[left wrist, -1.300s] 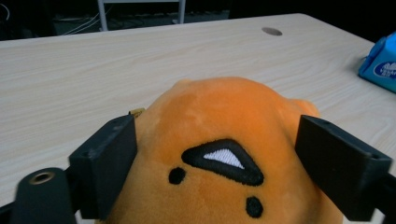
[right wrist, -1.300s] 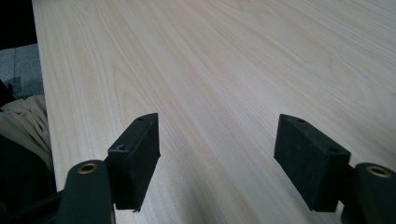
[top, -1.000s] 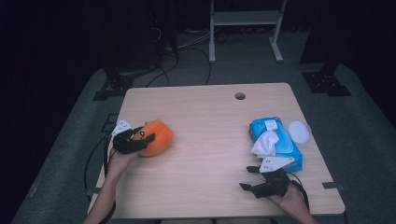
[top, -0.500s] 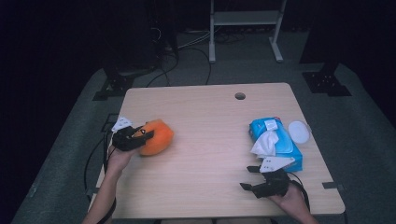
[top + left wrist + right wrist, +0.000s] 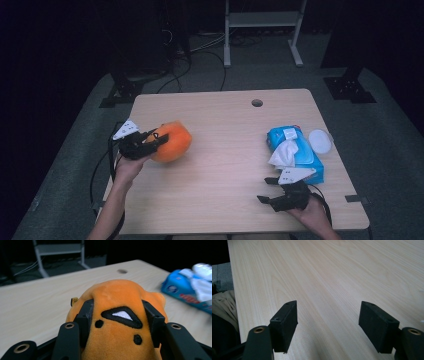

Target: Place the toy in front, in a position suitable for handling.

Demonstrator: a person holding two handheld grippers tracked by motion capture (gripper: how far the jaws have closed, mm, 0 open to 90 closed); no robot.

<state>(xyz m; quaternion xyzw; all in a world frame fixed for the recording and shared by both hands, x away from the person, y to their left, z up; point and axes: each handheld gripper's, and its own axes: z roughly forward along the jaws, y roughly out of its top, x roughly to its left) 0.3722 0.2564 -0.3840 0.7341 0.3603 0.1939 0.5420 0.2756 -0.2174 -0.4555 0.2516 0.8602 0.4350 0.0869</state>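
Note:
An orange plush toy [image 5: 174, 141] with black stitched marks is at the left side of the wooden table [image 5: 225, 125]. My left gripper [image 5: 156, 141] is shut on it; its jaws have just been closing and the toy is between them. In the left gripper view both pads [image 5: 86, 313] press into the sides of the plush toy [image 5: 117, 293], which bulges between them. My right gripper [image 5: 264, 190] rests near the front right edge, open, with only bare tabletop between its jaws in the right gripper view [image 5: 328, 320].
A blue pack of wet wipes [image 5: 296, 152] with a white wipe pulled out lies at the right, just behind the right gripper. A round white lid [image 5: 320, 141] lies beside it. A cable hole [image 5: 257, 103] sits near the far edge.
The left gripper's jaws have closed on the plush toy, and hand and toy have risen a little off the table. The right hand has kept still.

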